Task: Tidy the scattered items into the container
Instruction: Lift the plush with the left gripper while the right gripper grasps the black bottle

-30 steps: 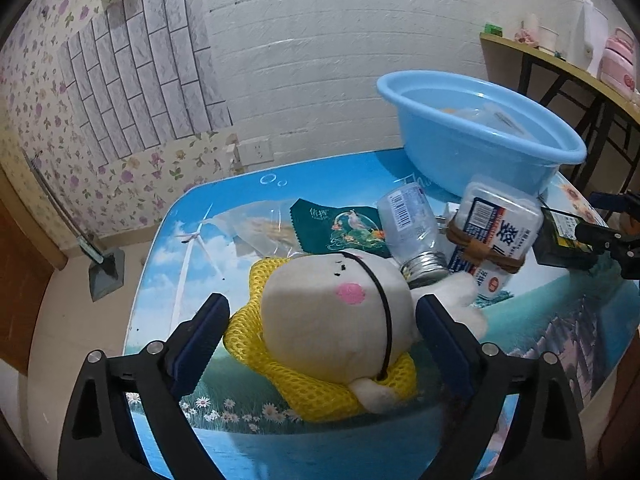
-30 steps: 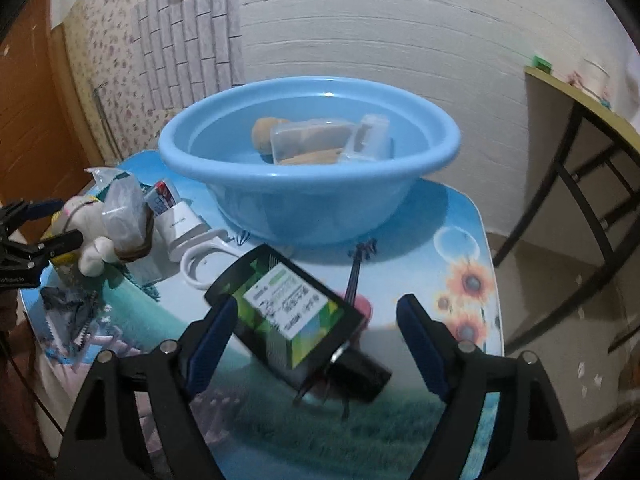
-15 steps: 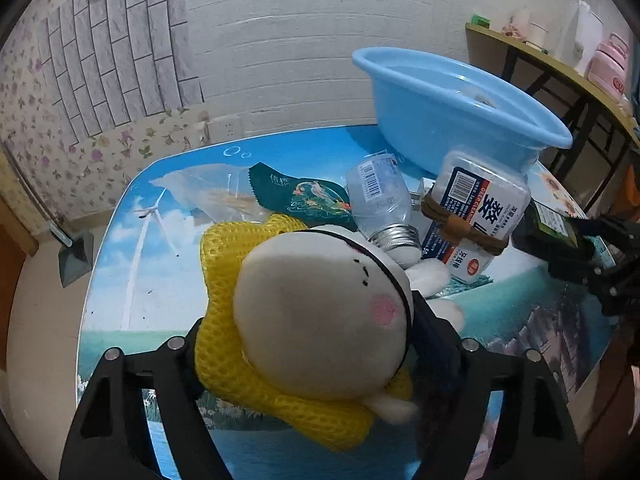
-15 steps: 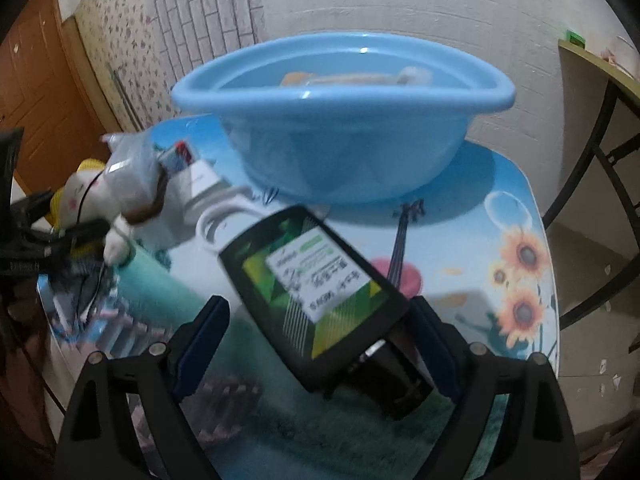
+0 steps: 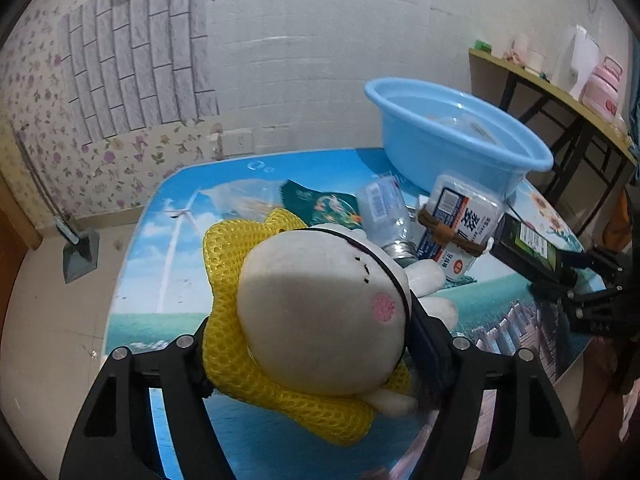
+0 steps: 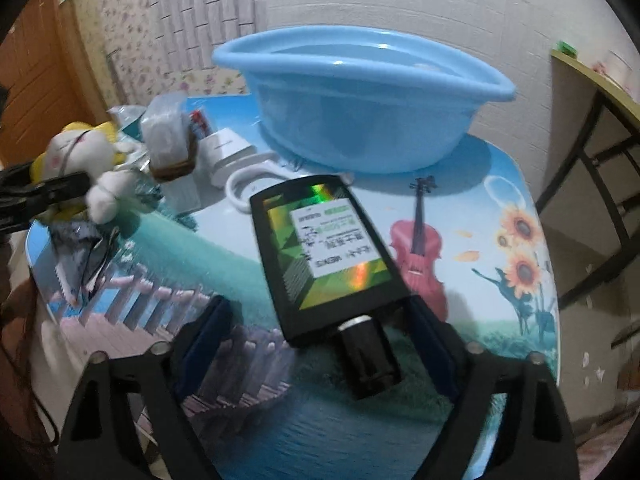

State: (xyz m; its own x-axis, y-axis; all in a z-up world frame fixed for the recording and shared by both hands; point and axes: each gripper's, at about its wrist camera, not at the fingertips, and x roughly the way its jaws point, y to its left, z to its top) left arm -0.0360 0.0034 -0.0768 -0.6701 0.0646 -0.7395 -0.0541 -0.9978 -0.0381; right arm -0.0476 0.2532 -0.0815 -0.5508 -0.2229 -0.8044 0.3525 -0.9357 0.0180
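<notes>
Left wrist view: left gripper (image 5: 308, 344), jaws just closing, now clamps the plush toy (image 5: 320, 312) at lower centre; right gripper (image 6: 316, 320), also closing, brackets the dark bottle (image 6: 324, 248) without clear contact. Basin (image 5: 452, 140) next.

The desk (image 6: 500, 320) has a printed landscape top with sunflowers and a red violin. On it rest a blue basin (image 6: 360, 120) at the far side, a clear bottle (image 5: 384, 216), a labelled tub (image 5: 460, 228), a green packet (image 5: 320, 204) and a white charger (image 6: 228, 148)
</notes>
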